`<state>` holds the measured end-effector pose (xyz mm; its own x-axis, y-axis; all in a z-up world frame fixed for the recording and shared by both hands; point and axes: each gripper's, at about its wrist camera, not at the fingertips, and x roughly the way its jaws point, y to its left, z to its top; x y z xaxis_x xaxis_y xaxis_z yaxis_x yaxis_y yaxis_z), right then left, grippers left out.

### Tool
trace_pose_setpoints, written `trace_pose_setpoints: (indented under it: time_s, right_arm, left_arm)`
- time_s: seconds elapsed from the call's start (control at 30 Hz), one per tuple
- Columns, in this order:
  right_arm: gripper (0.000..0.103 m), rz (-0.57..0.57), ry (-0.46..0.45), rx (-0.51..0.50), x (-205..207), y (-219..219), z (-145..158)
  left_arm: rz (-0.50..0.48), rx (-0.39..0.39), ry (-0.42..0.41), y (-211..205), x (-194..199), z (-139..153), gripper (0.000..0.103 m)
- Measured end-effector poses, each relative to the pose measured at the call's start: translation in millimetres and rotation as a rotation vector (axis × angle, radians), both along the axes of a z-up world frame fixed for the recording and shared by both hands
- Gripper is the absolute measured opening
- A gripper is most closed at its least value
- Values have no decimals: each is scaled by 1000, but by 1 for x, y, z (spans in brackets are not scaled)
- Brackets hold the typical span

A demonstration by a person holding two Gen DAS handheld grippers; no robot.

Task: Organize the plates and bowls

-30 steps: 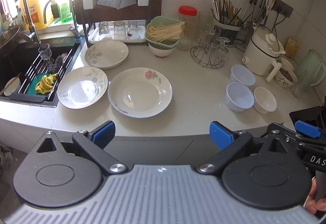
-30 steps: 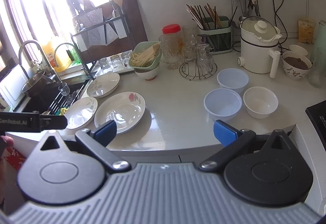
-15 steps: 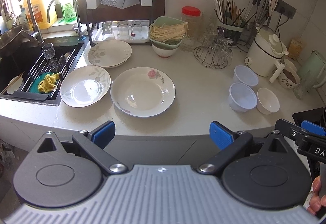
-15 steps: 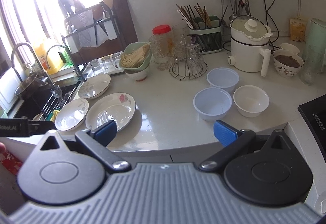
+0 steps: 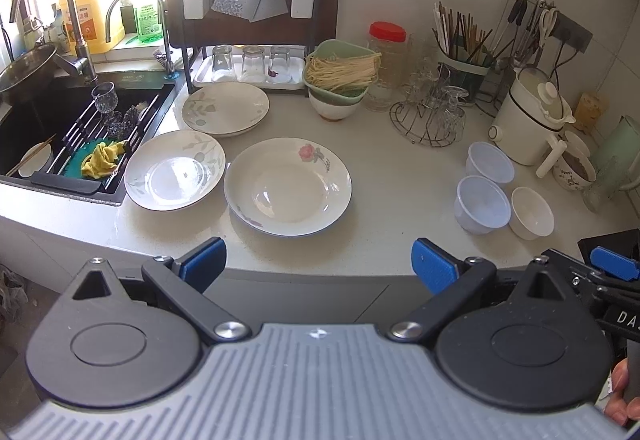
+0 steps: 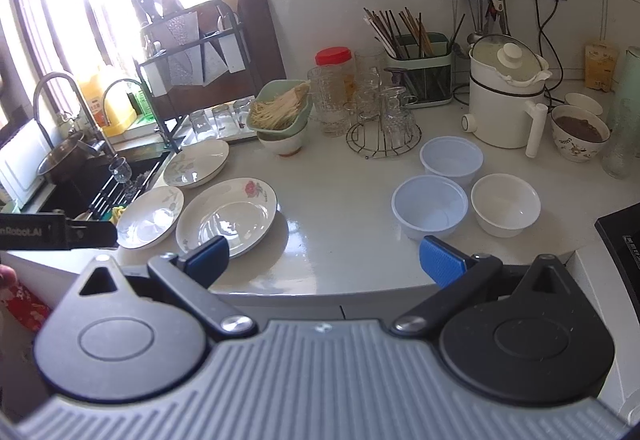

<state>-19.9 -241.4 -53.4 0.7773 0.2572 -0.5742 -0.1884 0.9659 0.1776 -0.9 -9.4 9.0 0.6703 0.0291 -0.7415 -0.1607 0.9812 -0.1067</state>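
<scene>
Three plates lie on the white counter: a large rose-patterned plate (image 5: 288, 186) (image 6: 227, 216), a leaf-patterned plate (image 5: 175, 170) (image 6: 150, 217) to its left, and another leaf plate (image 5: 225, 109) (image 6: 197, 163) behind. On the right stand two translucent plastic bowls (image 5: 482, 204) (image 5: 490, 163) (image 6: 429, 206) (image 6: 451, 160) and a white bowl (image 5: 532, 212) (image 6: 505, 204). My left gripper (image 5: 318, 265) hangs open just off the counter's front edge, facing the rose plate. My right gripper (image 6: 324, 260) is open too, in front of the bowls. Neither holds anything.
A sink (image 5: 60, 128) with a rack, glass and yellow cloth lies left. Behind are a dish rack (image 5: 248, 12), a green bowl of noodles (image 5: 340, 74), a red-lidded jar (image 5: 386, 52), a wire glass holder (image 5: 432, 116), a white cooker (image 5: 528, 124) and a chopstick caddy (image 6: 420, 76).
Both grippers have drifted slightly, so the view shifts a little. The plates and bowls have not moved. Both jaws stay open.
</scene>
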Motion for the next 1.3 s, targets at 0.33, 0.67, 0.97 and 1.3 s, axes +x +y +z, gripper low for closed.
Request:
trace_pose_setpoints:
  time_s: [0.33,0.67,0.97,1.3]
  right_arm:
    - [103,6,-2,-14,-1,2,2]
    - [103,-19,4,-9,-2,1,-4]
    - [103,-39,20,-2,-6,3,-15]
    - [103,-48,21,36,-12,3,-20]
  left_arm:
    - [-10,-19,27,-2,2,-10,101]
    - [-1,-12,36,1,0,-22,101]
    - [0,-33,77,4,-3,-36,101]
    - [13,-64,99,2,-9,-44,101]
